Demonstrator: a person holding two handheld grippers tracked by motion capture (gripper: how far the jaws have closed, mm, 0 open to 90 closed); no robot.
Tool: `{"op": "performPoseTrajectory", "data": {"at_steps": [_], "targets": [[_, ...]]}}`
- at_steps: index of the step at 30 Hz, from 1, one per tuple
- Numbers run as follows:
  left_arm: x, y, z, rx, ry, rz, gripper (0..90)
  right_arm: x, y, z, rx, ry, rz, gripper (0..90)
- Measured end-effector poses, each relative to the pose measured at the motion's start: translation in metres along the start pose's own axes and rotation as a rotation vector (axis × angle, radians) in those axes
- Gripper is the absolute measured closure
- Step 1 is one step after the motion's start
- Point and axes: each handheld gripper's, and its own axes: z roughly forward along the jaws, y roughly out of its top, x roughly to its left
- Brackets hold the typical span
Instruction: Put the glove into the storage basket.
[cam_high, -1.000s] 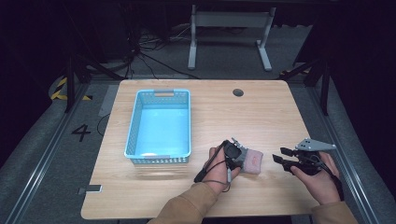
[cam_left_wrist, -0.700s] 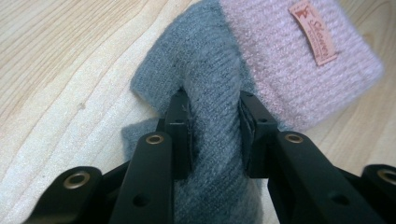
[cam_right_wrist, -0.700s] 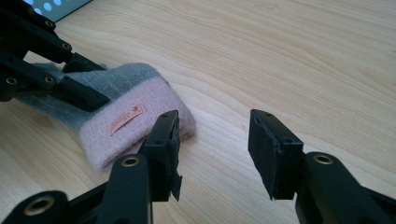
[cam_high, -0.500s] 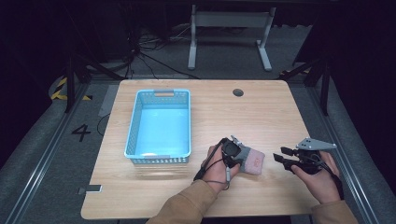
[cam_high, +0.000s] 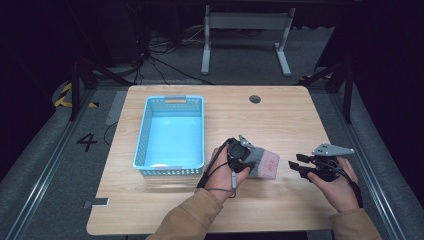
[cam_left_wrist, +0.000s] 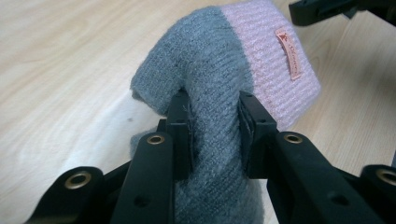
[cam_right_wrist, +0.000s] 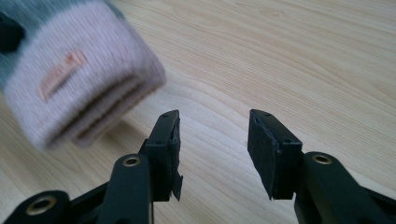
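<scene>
— where are your tools?
— your left tool (cam_left_wrist: 212, 135) is clamped on the grey-and-pink knit (cam_left_wrist: 243, 60), low over the worktop (cam_high: 280, 120) beside the blue basket (cam_high: 145, 125).
— and the right?
— your right tool (cam_right_wrist: 212, 154), jaws apart, points at the knit's pink end.

A big "4" (cam_high: 87, 142) is painted on the grey floor left of the table (cam_high: 280, 115). The knit (cam_left_wrist: 243, 60) has a small orange tag (cam_left_wrist: 287, 52) on its pink part — it has writing, but too tiny to read.
</scene>
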Motion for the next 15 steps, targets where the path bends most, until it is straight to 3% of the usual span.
{"op": "performPoseTrajectory", "data": {"at_steps": [15], "targets": [[0.026, -0.005, -0.052, -0.054, 0.067, -0.013, 69.8, 0.001, 0.011, 0.02, 0.017, 0.029, -0.018, 54.8]]}}
